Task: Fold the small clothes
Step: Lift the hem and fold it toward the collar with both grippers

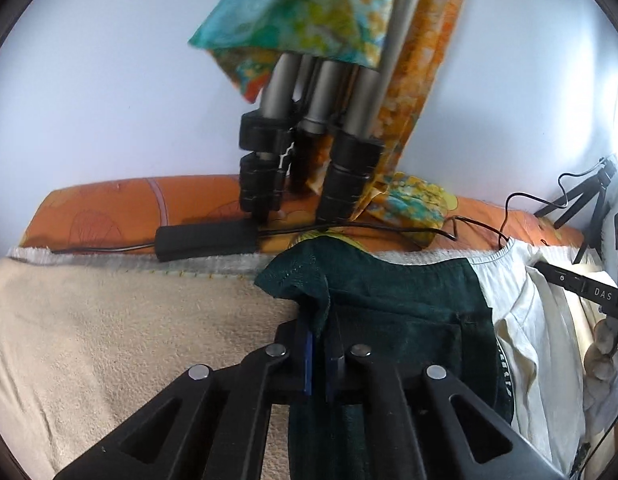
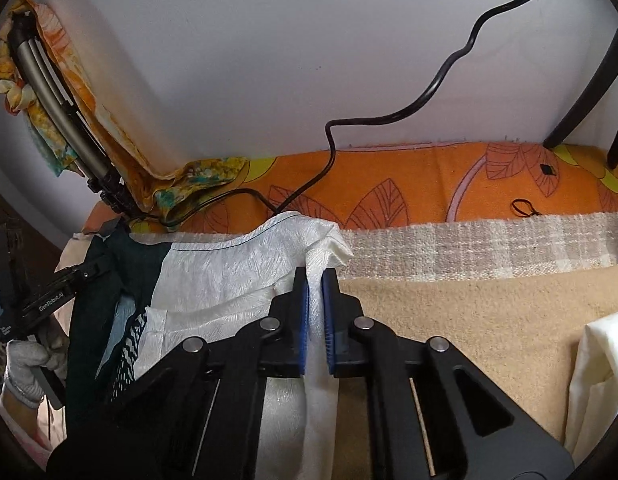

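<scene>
The left gripper (image 1: 319,354) pinches the shirt (image 1: 409,300) at its green corner, the right gripper (image 2: 316,320) its white corner; folding looks barely begun, the shirt unfolded on the blanket (image 1: 109,340).

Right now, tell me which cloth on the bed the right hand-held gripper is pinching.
The white cloth: the right hand-held gripper grips its bunched corner. The dark green cloth is in the left hand-held gripper.

Right hand-held gripper (image 2: 316,312) pinches a corner of the white garment (image 2: 237,276) between its blue pads (image 2: 303,320), over the beige blanket (image 2: 469,320). At far left, a gloved hand (image 2: 27,364) grips the other hand-held gripper (image 2: 49,300) beside dark green cloth (image 2: 137,264).
</scene>
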The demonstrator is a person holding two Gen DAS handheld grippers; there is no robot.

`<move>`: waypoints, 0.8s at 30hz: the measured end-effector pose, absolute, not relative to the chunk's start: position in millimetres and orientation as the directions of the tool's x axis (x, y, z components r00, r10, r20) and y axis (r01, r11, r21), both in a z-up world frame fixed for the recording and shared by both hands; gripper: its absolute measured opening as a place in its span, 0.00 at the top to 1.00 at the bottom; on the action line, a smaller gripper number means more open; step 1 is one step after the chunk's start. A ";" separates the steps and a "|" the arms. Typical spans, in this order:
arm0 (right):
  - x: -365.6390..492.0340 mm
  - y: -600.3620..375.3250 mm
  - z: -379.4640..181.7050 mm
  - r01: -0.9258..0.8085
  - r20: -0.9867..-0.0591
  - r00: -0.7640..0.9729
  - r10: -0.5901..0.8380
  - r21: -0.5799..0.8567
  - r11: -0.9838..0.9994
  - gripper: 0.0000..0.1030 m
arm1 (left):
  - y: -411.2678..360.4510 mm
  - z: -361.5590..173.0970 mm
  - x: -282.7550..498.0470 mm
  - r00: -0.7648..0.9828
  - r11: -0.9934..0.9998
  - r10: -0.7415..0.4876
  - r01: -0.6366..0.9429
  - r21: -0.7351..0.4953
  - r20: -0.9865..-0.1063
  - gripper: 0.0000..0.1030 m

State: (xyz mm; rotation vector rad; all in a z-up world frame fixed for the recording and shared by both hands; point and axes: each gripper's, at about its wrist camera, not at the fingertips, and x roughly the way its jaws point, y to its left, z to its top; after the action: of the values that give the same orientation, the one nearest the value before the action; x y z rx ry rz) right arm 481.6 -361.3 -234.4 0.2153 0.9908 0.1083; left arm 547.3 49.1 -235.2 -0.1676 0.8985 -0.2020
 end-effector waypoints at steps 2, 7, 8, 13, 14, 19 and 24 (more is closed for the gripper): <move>477.5 -359.6 -226.9 -0.008 -0.808 0.557 0.193 0.227 0.974 0.95 | 47.0 -230.0 542.9 0.616 0.963 -0.263 0.116 -0.244 -0.743 1.00; 459.3 -356.5 -196.2 -0.058 -0.767 0.600 0.228 0.242 0.968 0.95 | 42.7 -202.3 521.3 0.645 0.951 -0.303 0.160 -0.263 -0.702 1.00; 454.2 -356.7 -188.6 -0.067 -0.759 0.607 0.235 0.246 0.967 0.95 | 42.4 -195.9 516.4 0.651 0.949 -0.310 0.170 -0.264 -0.693 1.00; 420.3 -356.8 -153.6 -0.123 -0.721 0.638 0.270 0.251 0.960 0.95 | 39.9 -165.0 480.2 0.683 0.943 -0.332 0.215 -0.254 -0.651 1.00; 412.1 -356.4 -148.4 -0.135 -0.718 0.640 0.273 0.244 0.960 0.95 | 40.4 -160.8 471.5 0.688 0.943 -0.332 0.224 -0.245 -0.646 1.00; 363.7 -343.9 -127.5 -0.199 -0.718 0.636 0.282 0.200 0.959 0.95 | 36.7 -147.4 426.5 0.693 0.938 -0.345 0.258 -0.230 -0.632 1.00; 312.5 -336.3 -121.9 -0.229 -0.729 0.622 0.286 0.180 0.957 0.95 | 33.2 -139.1 376.4 0.697 0.930 -0.366 0.287 -0.228 -0.617 1.00</move>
State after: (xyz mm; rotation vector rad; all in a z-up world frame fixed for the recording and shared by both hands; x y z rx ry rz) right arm 312.5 -336.3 -121.9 0.0722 0.8495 0.2964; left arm 376.4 33.2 -139.1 -0.1169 0.7125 -0.3654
